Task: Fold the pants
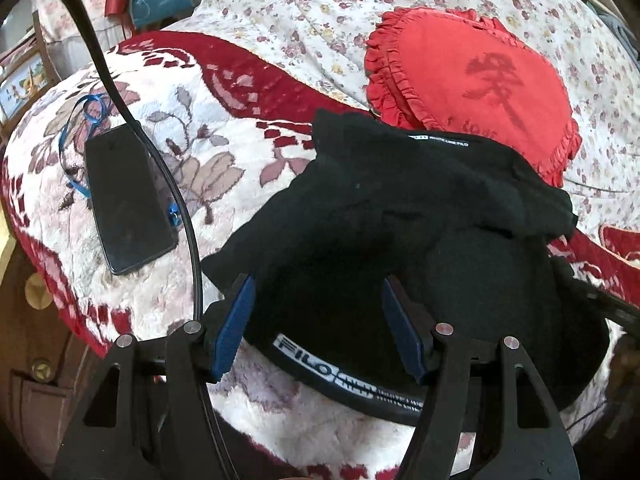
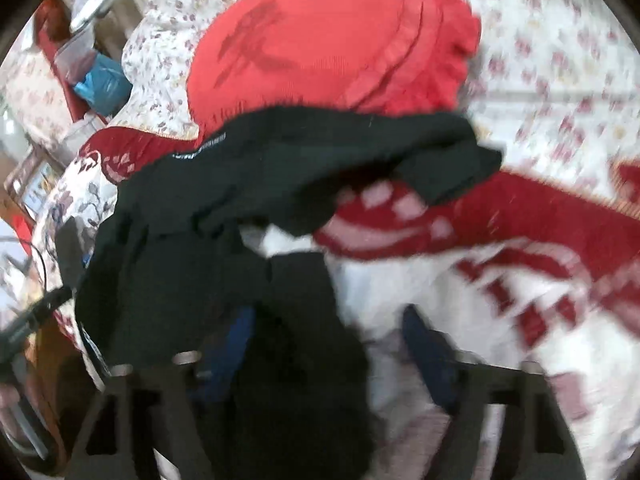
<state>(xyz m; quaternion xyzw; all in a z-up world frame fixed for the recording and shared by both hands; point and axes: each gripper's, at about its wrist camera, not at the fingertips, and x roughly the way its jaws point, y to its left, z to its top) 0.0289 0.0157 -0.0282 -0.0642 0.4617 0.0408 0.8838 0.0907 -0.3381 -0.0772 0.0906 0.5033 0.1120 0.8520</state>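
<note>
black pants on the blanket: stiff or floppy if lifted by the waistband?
Likely floppy: the black pants lie bunched in soft folds. Probably light, thin knit. The waistband looks firmer, but the legs would likely sag and drag over the plush blanket.

Bed blanket (image 1: 224,152) bears black pants (image 1: 360,220), phone (image 1: 126,200), red cushion (image 1: 472,80).

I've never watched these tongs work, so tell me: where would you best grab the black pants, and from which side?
Probably the waistband of the black pants, the lettered strip at the near edge. It lies flat on the blanket as a firm, exposed edge. The left tongs are open right above it, so come in from the near side, low along the blanket.
</note>
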